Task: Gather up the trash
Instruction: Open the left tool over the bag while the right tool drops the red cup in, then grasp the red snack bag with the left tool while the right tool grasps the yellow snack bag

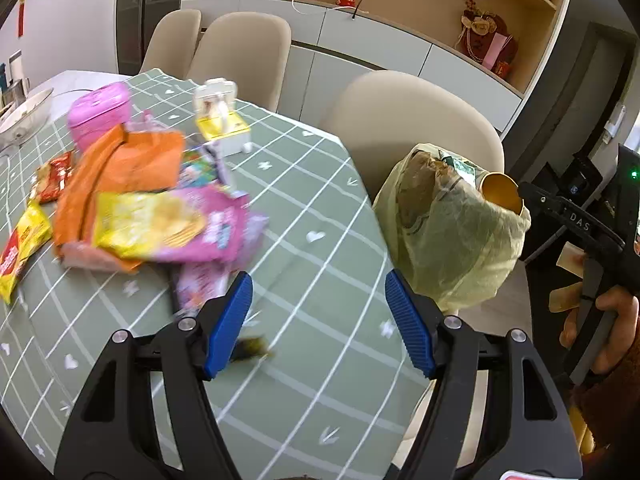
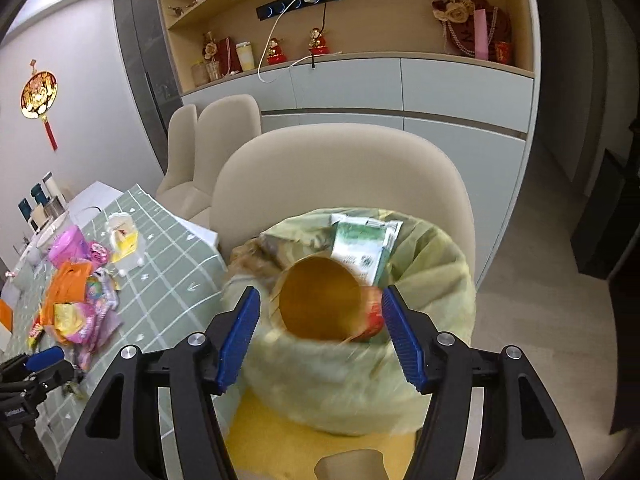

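1. The left gripper (image 1: 318, 322) hangs over the green checked surface (image 1: 312, 216), its jaws apart with nothing between them. A small dark scrap (image 1: 252, 348) lies on the cloth just beside its left pad.
2. The right gripper (image 2: 320, 334) is above the bag (image 2: 436, 280) that stands on a chair (image 2: 340, 168). Its jaws are wide apart and grip nothing; a paper cup (image 2: 320, 304) lies between the pads without touching them, tipped mouth-up on top of the bag's contents.
3. The trash not yet collected is a pile of wrappers (image 1: 160, 208) on the surface, ahead and left of the left gripper: yellow, pink and orange packets overlapping one another, with a red packet (image 1: 54, 176) near its far left edge.
4. These packets look light, thin and limp, probably slick foil or film. They should crumple rather than resist, so a pinch on a raised, free edge or corner seems best; a flat face may slide out.
5. The bag is soft and already fairly full, so anything dropped near its rim could tip out.
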A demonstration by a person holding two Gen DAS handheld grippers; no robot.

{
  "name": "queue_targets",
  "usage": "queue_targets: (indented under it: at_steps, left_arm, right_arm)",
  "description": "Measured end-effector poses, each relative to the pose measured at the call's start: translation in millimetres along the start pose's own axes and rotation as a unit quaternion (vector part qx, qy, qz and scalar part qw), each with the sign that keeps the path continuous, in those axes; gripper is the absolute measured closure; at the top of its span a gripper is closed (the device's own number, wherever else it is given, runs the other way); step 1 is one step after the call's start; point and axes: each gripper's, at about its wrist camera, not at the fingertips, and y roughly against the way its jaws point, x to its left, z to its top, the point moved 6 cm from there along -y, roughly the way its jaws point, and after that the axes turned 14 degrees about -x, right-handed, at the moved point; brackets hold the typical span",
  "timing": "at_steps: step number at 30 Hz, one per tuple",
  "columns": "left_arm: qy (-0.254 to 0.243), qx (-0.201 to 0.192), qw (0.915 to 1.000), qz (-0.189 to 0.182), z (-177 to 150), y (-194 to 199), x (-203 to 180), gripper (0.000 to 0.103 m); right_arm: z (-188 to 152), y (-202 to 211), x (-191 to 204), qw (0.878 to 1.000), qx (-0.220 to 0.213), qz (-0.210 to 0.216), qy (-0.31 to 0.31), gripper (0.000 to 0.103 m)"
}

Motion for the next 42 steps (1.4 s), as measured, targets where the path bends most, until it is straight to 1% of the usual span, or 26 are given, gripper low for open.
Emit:
queue_targets:
  at_steps: [3, 6, 8, 12, 16, 20, 21, 23, 26, 28, 30, 32, 34, 37, 40, 42]
  left_arm:
    - [0.004, -0.002, 1.0000, 0.003, -6, 13, 19, 0.038]
    - [0.006, -0.010, 0.9999, 0.008, -10, 27, 40, 0.038]
    - [0.005, -0.014, 0.9998, 0.015, -12, 34, 54, 0.038]
    - [0.004, -0.021, 0.9991, 0.037, -13, 49, 97, 0.038]
    - [-0.005, -0.040, 0.9967, 0.070, -4, 63, 152, 0.038]
    - [0.012, -0.052, 0.9946, 0.090, 11, 67, 212, 0.038]
    - [0.010, -0.052, 0.9941, 0.095, 16, 64, 232, 0.038]
    - [0.000, -0.050, 0.9931, 0.106, 21, 59, 261, 0.038]
    - [0.000, -0.028, 0.9926, 0.118, 21, 46, 295, 0.038]
    - [0.024, -0.013, 0.9937, 0.109, 21, 36, 316, 0.038]
    - [0.029, -0.015, 0.9950, 0.095, 31, 30, 327, 0.038]
    - [0.009, -0.022, 0.9969, 0.075, 43, 24, 326, 0.038]
    - [-0.032, -0.021, 0.9983, 0.044, 58, 12, 326, 0.038]
    - [-0.092, -0.002, 0.9956, 0.015, 75, -17, 330, 0.038]
    - [-0.114, 0.019, 0.9932, 0.004, 88, -45, 339, 0.038]
    - [-0.114, 0.032, 0.9930, -0.006, 93, -64, 345, 0.038]
  right_arm:
    - [-5, 17, 16, 1.000, -0.005, -0.002, 0.006, 0.043]
    - [-11, 30, 34, 1.000, -0.001, -0.001, 0.008, 0.043]
    - [-16, 37, 46, 1.000, 0.001, 0.002, 0.001, 0.043]
    - [-31, 47, 67, 1.000, 0.007, 0.003, -0.013, 0.043]
    - [-49, 58, 90, 1.000, 0.013, 0.007, -0.021, 0.043]
    - [-66, 69, 119, 1.000, 0.019, 0.010, -0.005, 0.043]
    - [-69, 71, 125, 1.000, 0.021, 0.010, 0.000, 0.043]
    - [-76, 74, 138, 1.000, 0.024, 0.016, 0.007, 0.043]
    - [-86, 78, 156, 0.999, 0.031, 0.027, 0.012, 0.043]
    - [-90, 78, 166, 0.999, 0.034, 0.032, 0.018, 0.043]
    - [-92, 77, 179, 0.998, 0.036, 0.035, 0.031, 0.043]
    - [-95, 73, 190, 0.998, 0.040, 0.037, 0.042, 0.043]
    - [-100, 67, 201, 0.997, 0.049, 0.039, 0.042, 0.043]
    - [-106, 62, 217, 0.996, 0.058, 0.048, 0.046, 0.043]
    - [-112, 62, 232, 0.994, 0.065, 0.055, 0.070, 0.043]
    - [-118, 61, 239, 0.992, 0.074, 0.053, 0.087, 0.043]
